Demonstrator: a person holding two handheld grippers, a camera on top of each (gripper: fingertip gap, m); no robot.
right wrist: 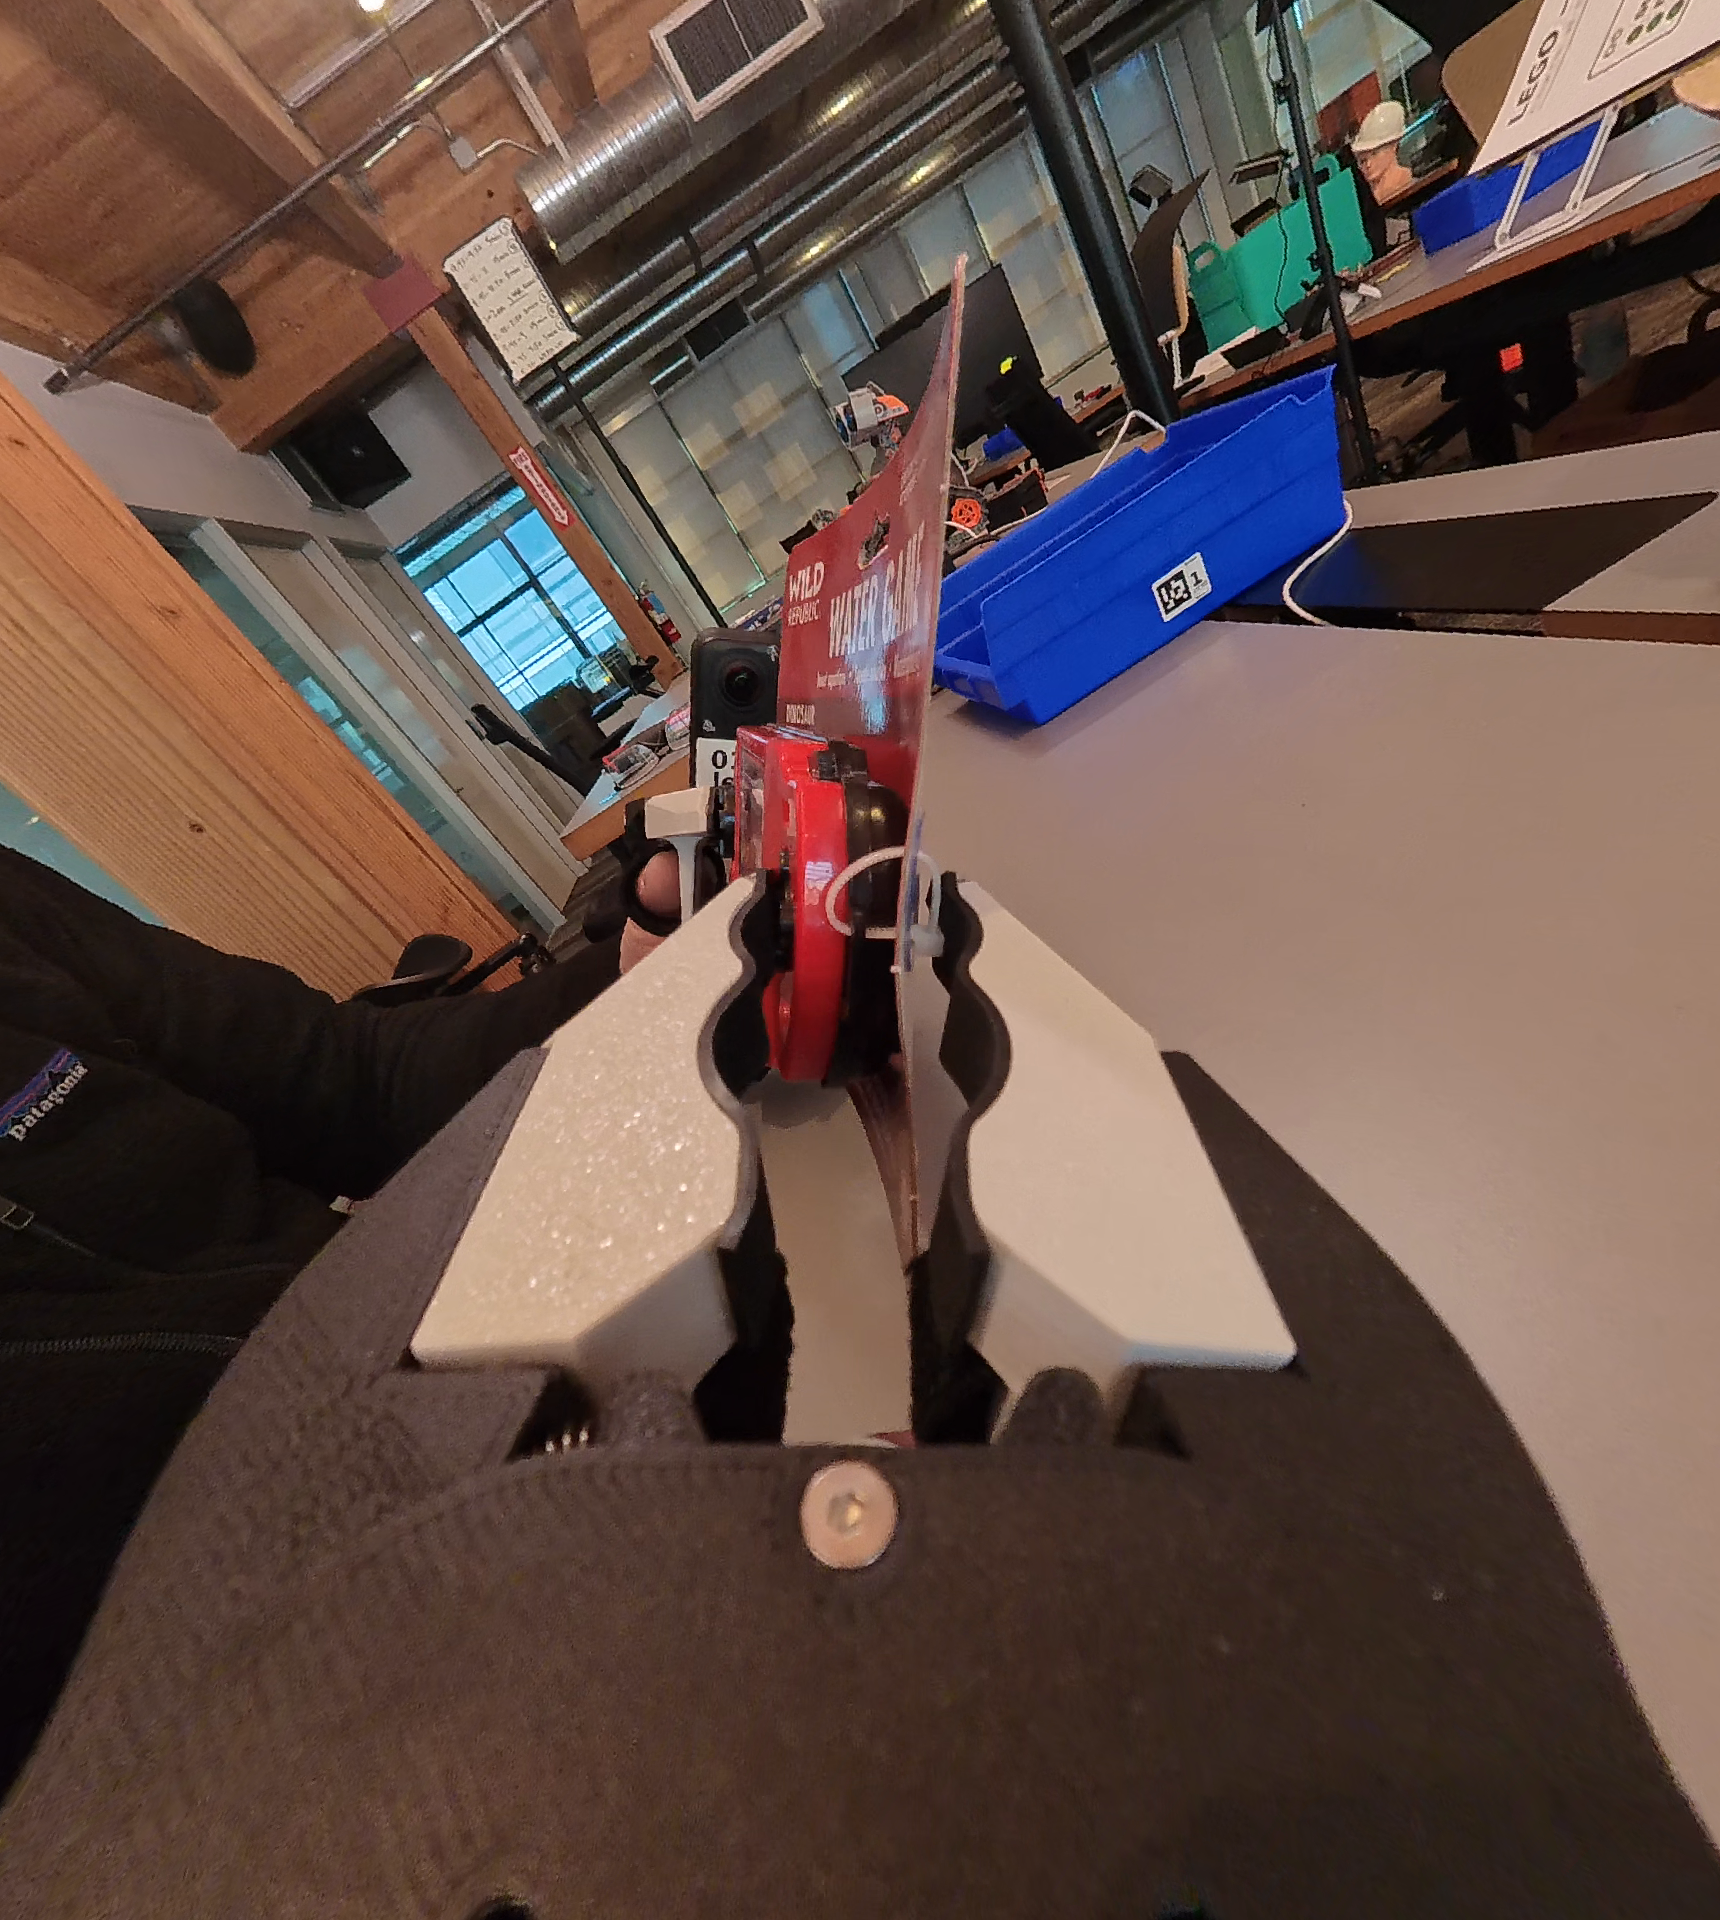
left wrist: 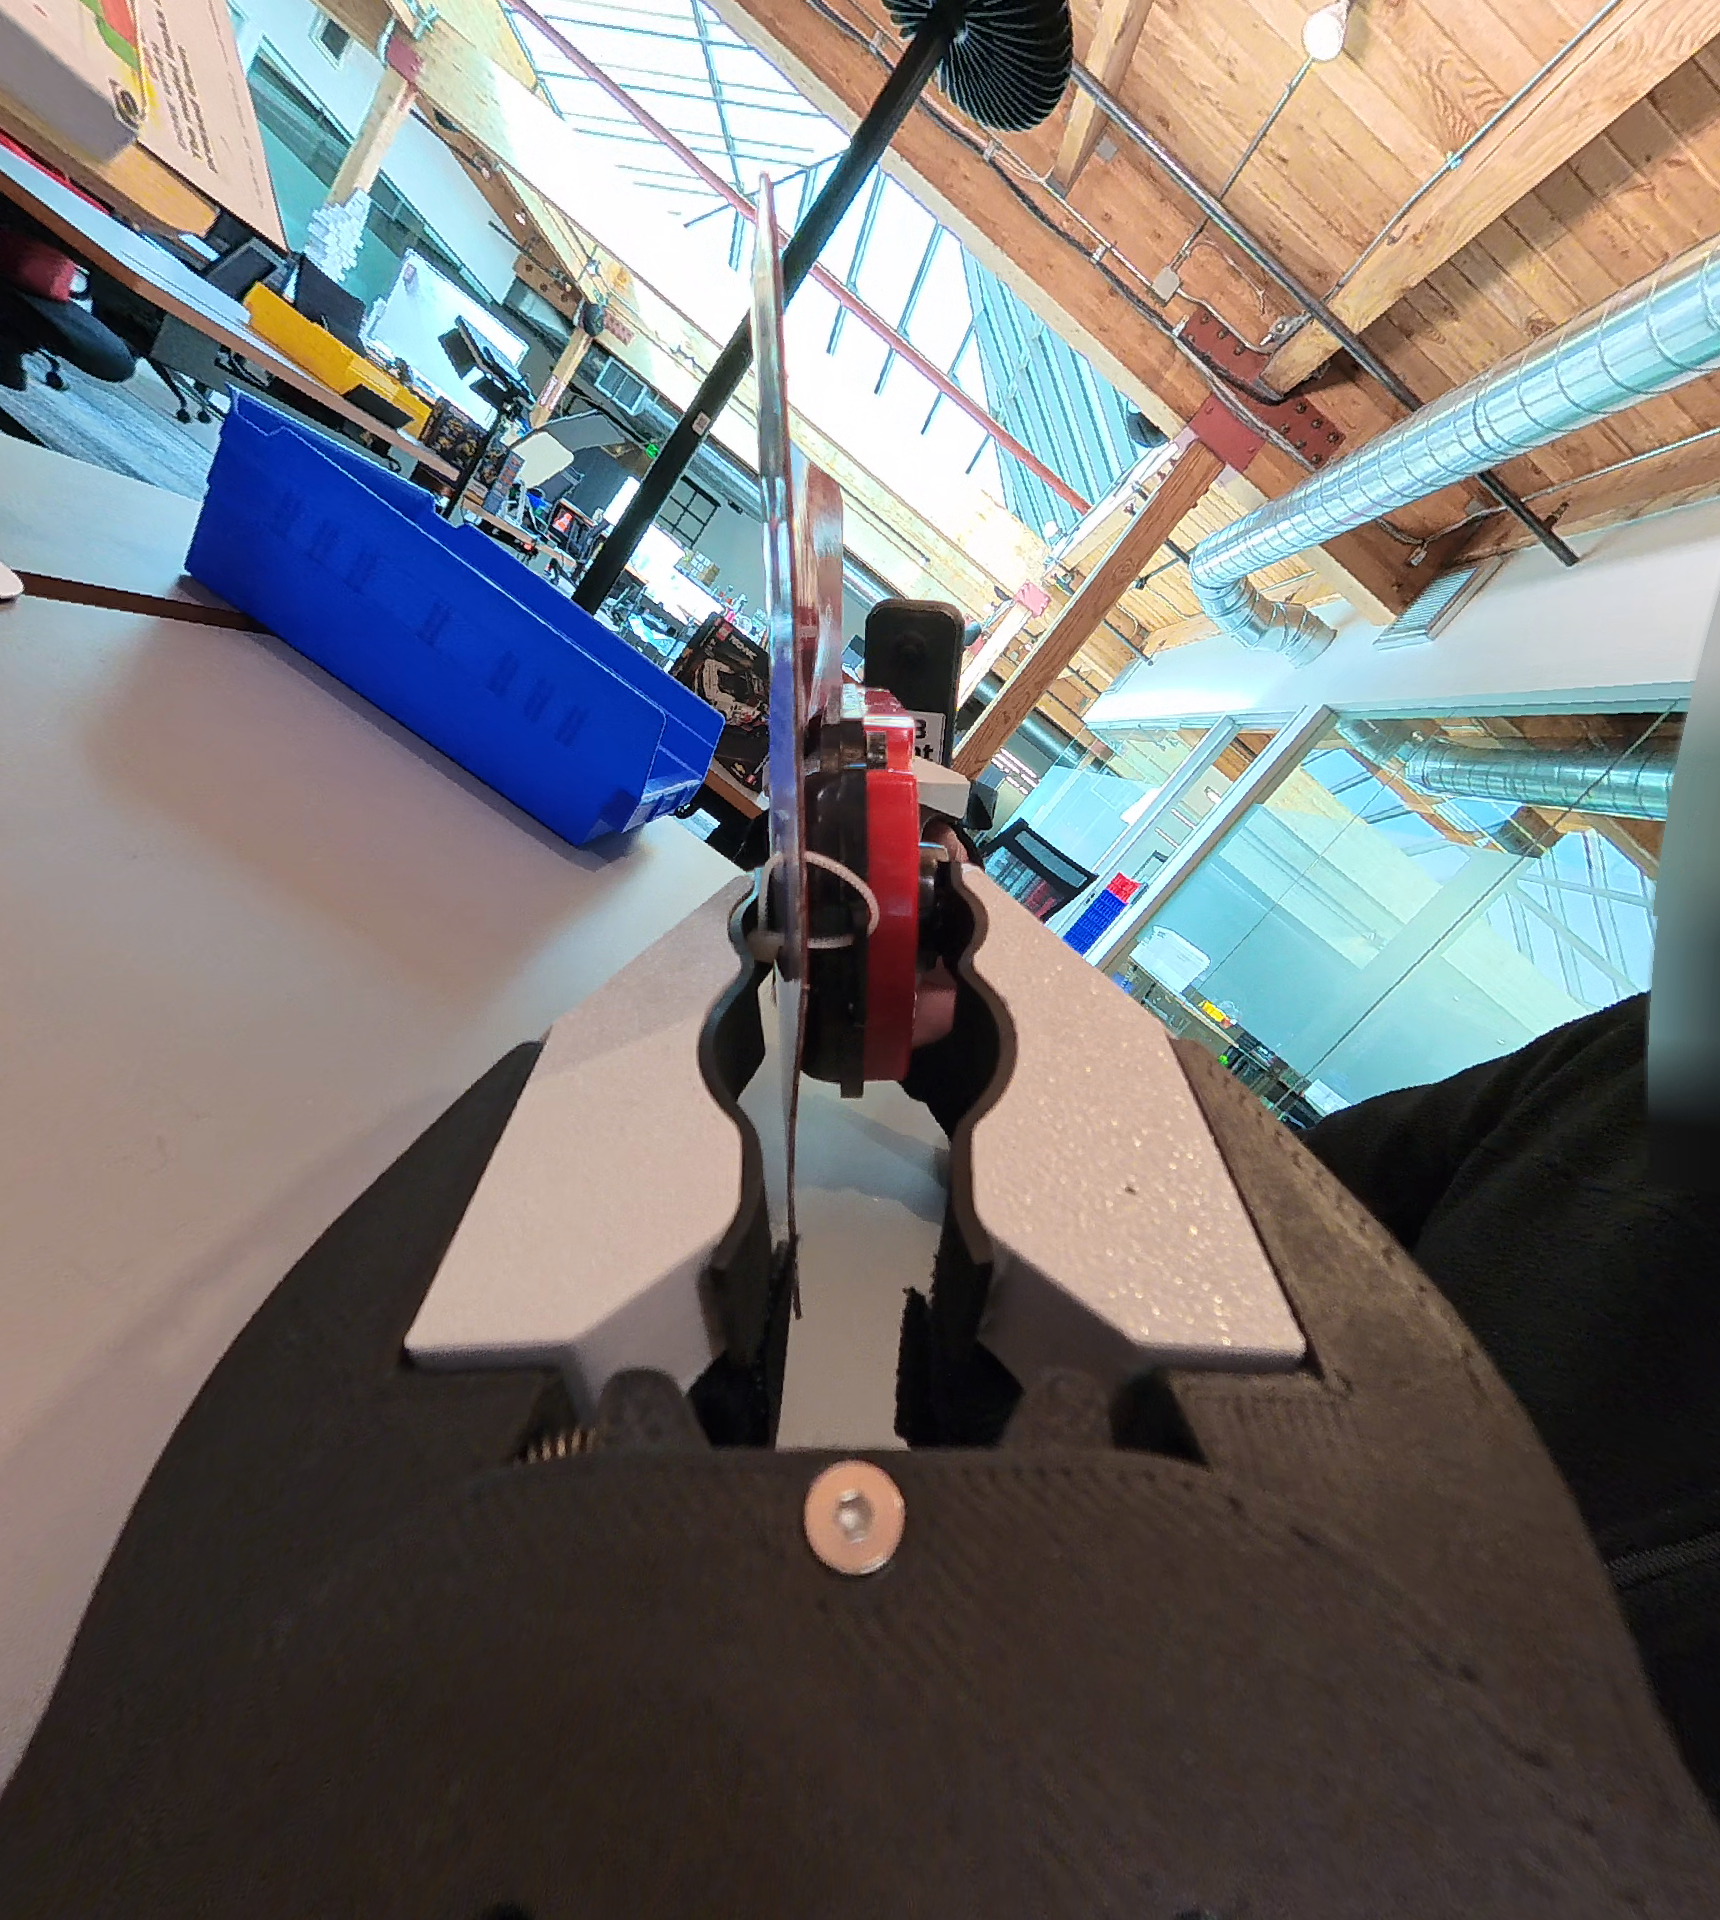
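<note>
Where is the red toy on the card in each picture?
Left wrist view: the red toy sits in the middle, between the left claw tips, right of its card.
Right wrist view: the toy sits in the middle, between the right claw tips, left of the card.
Shared landmark: the blue bin on the table.

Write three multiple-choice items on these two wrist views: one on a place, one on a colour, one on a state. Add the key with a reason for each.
1. Where is the blue bin?
A. on the grey table
B. on the floor
C. in a gripper

2. What colour is the toy tied to the backing card?
A. green
B. red
C. yellow

3. How does the left gripper stand?
A. wide open, empty
B. out of view
C. closed on the carded toy

Key: 1 A, the bin rests on the tabletop; 2 B, its casing is red in both views; 3 C, its fingers press the card and toy from both sides, as the right gripper does.
</note>
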